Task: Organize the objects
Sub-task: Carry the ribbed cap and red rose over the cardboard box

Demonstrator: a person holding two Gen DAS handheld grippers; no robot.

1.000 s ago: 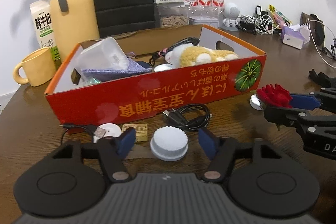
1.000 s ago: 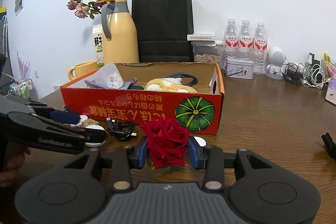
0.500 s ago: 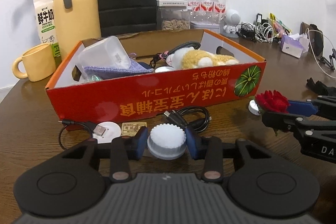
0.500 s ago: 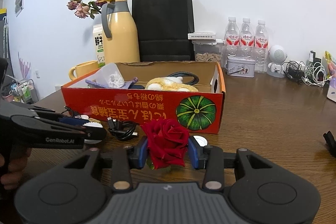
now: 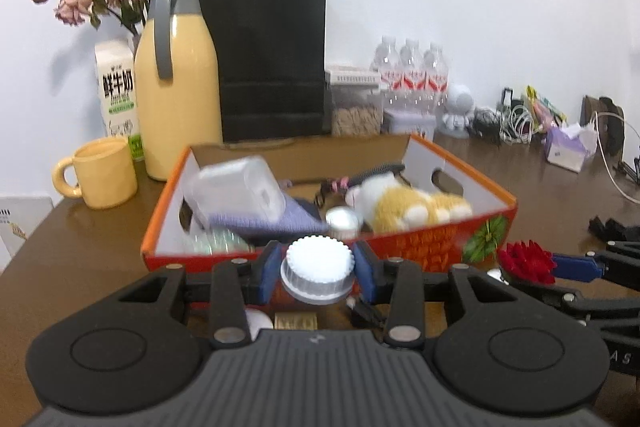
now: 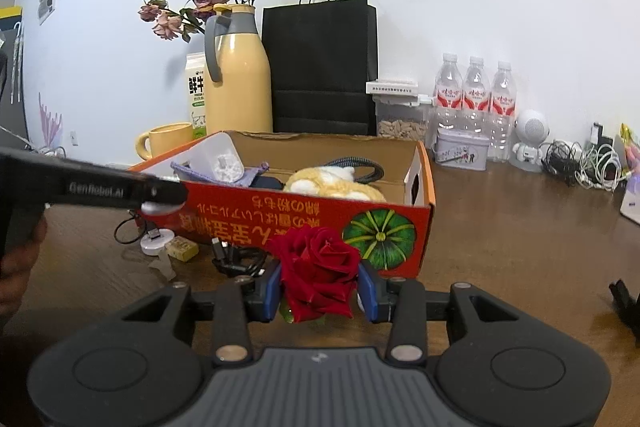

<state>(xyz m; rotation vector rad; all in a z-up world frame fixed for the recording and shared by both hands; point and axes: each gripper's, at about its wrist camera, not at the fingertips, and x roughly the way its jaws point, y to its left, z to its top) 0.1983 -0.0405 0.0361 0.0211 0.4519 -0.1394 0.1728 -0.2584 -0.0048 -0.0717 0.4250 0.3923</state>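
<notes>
One white ridged cap (image 5: 317, 269) held in left gripper (image 5: 317, 273), jaws just closed on it, before one red box (image 5: 420, 251). One red rose (image 6: 318, 269) clamped in right gripper (image 6: 319, 291). Three water bottles (image 6: 474, 95) lined at wall.

Each handheld black plastic gripper, the left (image 5: 318, 273) and the right (image 6: 319, 289), is built with a ribbed grey housing nearest the camera, two round black discs, silver pivot screws on black linkage bars, and blue pads (image 5: 269, 269). White lettering "GenRobot.AI" is printed along the left gripper's side.
</notes>
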